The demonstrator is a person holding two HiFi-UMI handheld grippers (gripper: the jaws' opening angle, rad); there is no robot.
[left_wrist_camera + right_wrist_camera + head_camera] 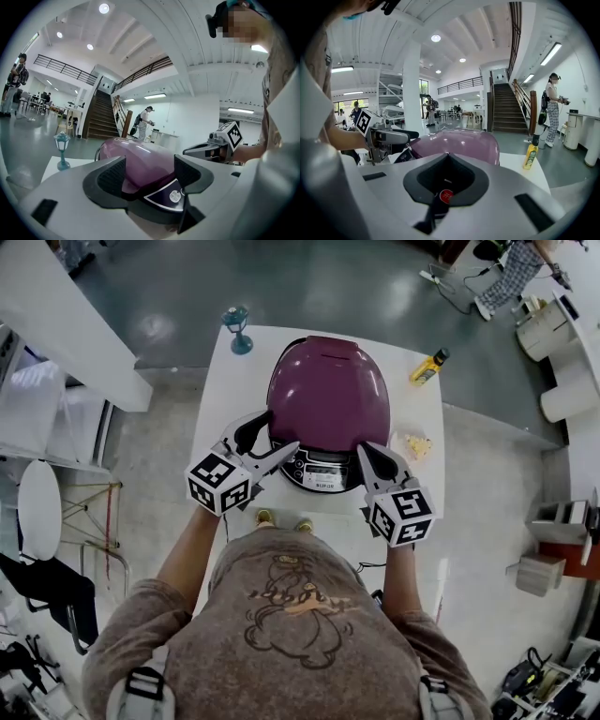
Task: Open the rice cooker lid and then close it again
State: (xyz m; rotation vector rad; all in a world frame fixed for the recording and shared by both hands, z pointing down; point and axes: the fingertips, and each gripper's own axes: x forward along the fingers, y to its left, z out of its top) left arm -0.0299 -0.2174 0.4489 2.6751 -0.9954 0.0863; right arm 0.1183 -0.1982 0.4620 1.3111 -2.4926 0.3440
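Note:
The rice cooker (328, 395) stands in the middle of the white table (234, 381) with its purple lid down. Its control panel (319, 470) faces me. My left gripper (279, 435) hovers at the cooker's front left, open, and the purple lid (140, 159) shows through the gap in my left gripper (150, 176). At the front right, over the panel's edge, my right gripper (367, 452) is shut with nothing held. In the right gripper view, a small red round button (446, 195) shows below the closed pads of my right gripper (447, 157), with the lid (459, 143) beyond.
A teal lantern ornament (236, 326) stands at the table's far left corner. A yellow bottle (428, 367) stands at the far right, and a small snack packet (415, 444) lies right of the cooker. People walk far off in the hall.

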